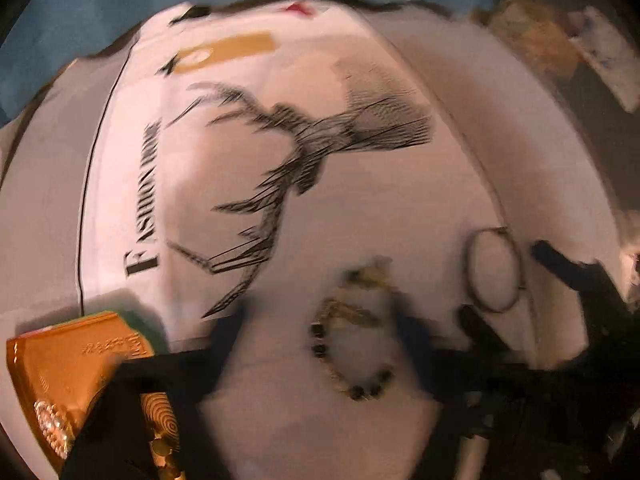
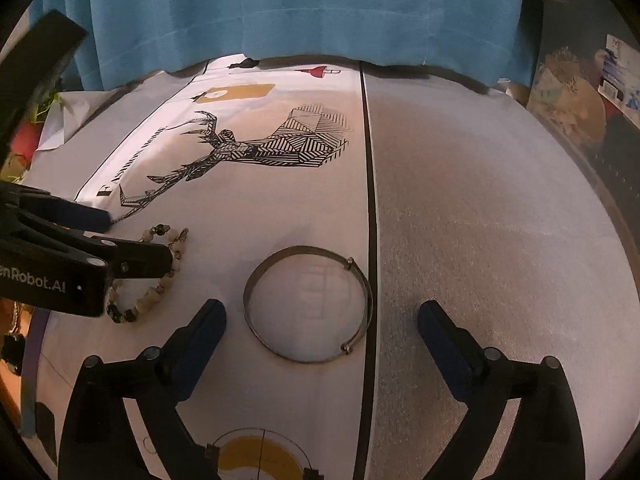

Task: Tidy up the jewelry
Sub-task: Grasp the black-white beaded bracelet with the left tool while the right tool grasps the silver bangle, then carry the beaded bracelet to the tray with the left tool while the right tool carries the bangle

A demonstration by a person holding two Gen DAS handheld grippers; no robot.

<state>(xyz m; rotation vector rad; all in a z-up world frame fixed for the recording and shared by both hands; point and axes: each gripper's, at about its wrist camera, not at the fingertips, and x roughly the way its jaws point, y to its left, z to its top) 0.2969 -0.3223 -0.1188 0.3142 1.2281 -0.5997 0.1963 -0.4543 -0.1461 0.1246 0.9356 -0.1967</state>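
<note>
The right gripper [image 2: 322,322] is black plastic, two angular arms dotted with round silver screw heads, each ending in dark blue padded fingers [image 2: 208,320]. The left gripper [image 2: 138,240] has the same build: black body, silver screws, a blue-padded tip, and white lettering on its side (partly cut off by the frame's edge, reading "enRobot.AI"). In the left wrist view its own fingers are blurred dark shapes.

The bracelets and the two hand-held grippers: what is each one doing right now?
Beaded bracelet: flat on the cloth, left hand-held gripper on its rim.
Metal bangle: flat on the cloth, untouched, ahead of the right hand-held gripper's fingers.
Left hand-held gripper: shut on the beaded bracelet.
Right hand-held gripper: open wide, empty.
Gold box: lying beside the cloth; whether open or closed I cannot tell.
</note>
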